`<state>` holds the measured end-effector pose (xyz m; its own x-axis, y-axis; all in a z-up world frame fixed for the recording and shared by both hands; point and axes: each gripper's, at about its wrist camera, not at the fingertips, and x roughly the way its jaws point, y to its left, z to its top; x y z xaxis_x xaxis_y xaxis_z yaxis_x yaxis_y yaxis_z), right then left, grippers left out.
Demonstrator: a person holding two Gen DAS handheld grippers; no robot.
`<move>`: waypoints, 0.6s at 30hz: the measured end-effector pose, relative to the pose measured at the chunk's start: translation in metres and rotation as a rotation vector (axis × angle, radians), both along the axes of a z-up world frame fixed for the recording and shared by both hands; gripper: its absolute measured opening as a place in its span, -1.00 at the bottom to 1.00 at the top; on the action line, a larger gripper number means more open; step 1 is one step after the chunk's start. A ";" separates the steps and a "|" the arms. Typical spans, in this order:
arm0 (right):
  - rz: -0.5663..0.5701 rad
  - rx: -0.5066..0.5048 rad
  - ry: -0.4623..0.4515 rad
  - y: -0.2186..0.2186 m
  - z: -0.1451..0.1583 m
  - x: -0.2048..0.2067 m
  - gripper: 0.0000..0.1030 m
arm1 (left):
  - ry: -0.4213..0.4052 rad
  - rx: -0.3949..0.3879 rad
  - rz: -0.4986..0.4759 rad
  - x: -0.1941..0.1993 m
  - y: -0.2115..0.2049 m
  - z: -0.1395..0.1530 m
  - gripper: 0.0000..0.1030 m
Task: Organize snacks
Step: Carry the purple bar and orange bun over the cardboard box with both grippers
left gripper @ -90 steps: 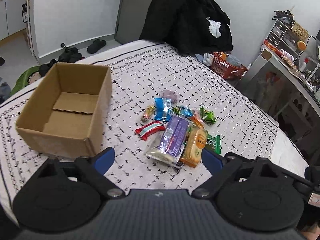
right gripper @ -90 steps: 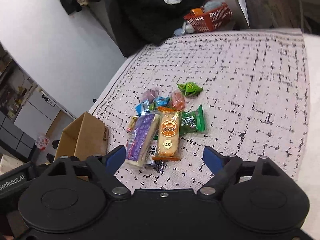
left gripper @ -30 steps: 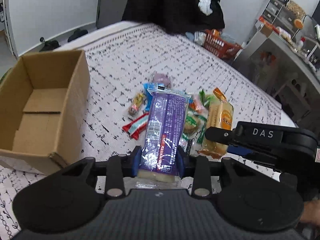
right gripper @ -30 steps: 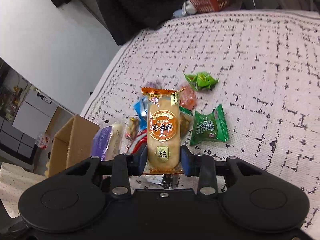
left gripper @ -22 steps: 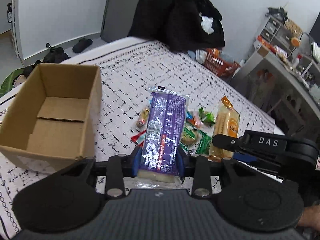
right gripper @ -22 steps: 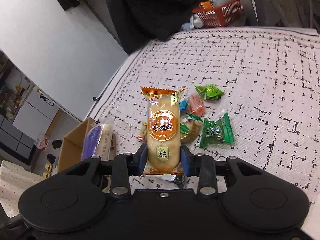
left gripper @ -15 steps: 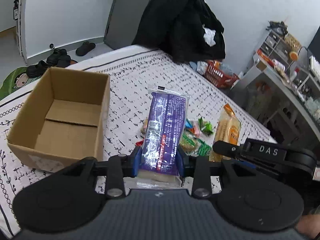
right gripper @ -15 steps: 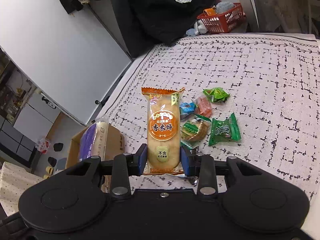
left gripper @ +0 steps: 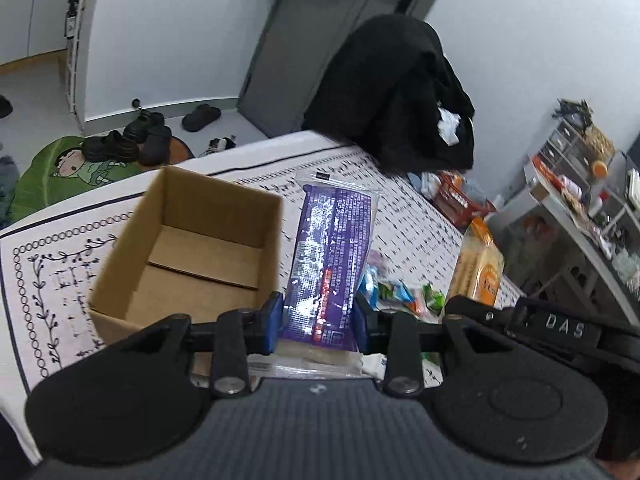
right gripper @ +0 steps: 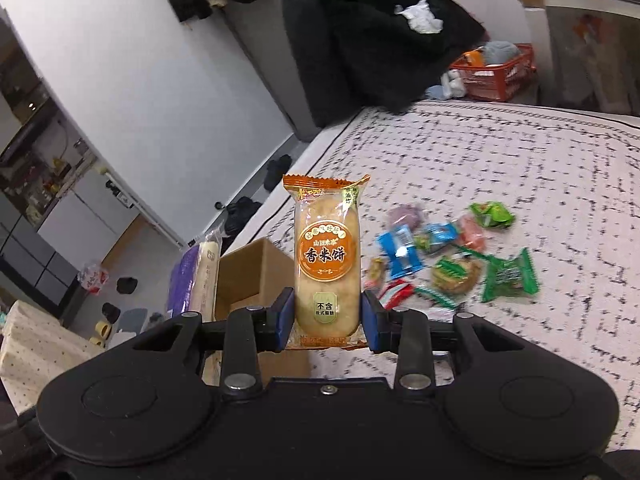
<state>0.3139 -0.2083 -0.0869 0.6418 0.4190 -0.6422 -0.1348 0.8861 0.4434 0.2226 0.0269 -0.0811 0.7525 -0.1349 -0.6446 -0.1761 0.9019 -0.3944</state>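
My left gripper [left gripper: 318, 322] is shut on a long purple snack packet [left gripper: 330, 264], held upright above the patterned bedspread, just right of an open, empty cardboard box [left gripper: 192, 248]. My right gripper [right gripper: 325, 322] is shut on an orange rice-cake packet [right gripper: 326, 256], also lifted; this orange packet [left gripper: 478, 268] shows at the right of the left wrist view. The purple packet [right gripper: 196, 276] and the box [right gripper: 250, 276] appear left of it in the right wrist view. Several small wrapped snacks [right gripper: 448, 256] lie loose on the bedspread [right gripper: 540, 168], and the same snacks [left gripper: 400, 292] show behind the purple packet.
A black coat [left gripper: 392, 92] hangs at the far end of the bed. A red basket [right gripper: 498, 72] stands on the floor beyond it, and a cluttered desk [left gripper: 580, 200] runs along the right. Shoes [left gripper: 132, 140] and a green mat lie on the floor at left.
Both grippers closed on their packets, lifted them off the pile, and have since risen and shifted left toward the box. The loose snacks now lie lower and to the right.
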 end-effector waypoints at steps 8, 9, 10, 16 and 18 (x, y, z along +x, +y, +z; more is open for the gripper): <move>0.069 -0.014 0.004 0.047 -0.002 0.000 -0.32 | -0.002 -0.045 0.063 0.002 0.037 -0.001 -0.32; 0.079 -0.017 0.000 0.054 -0.002 0.001 -0.32 | -0.002 -0.047 0.070 0.002 0.041 -0.002 -0.32; 0.084 -0.019 -0.002 0.059 -0.002 0.001 -0.32 | -0.001 -0.051 0.077 0.003 0.045 -0.002 -0.32; 0.106 -0.029 0.015 0.088 -0.011 0.006 -0.32 | 0.010 -0.056 0.103 0.006 0.069 -0.009 -0.32; 0.114 -0.033 0.025 0.098 -0.015 0.009 -0.32 | 0.021 -0.064 0.108 0.008 0.078 -0.013 -0.32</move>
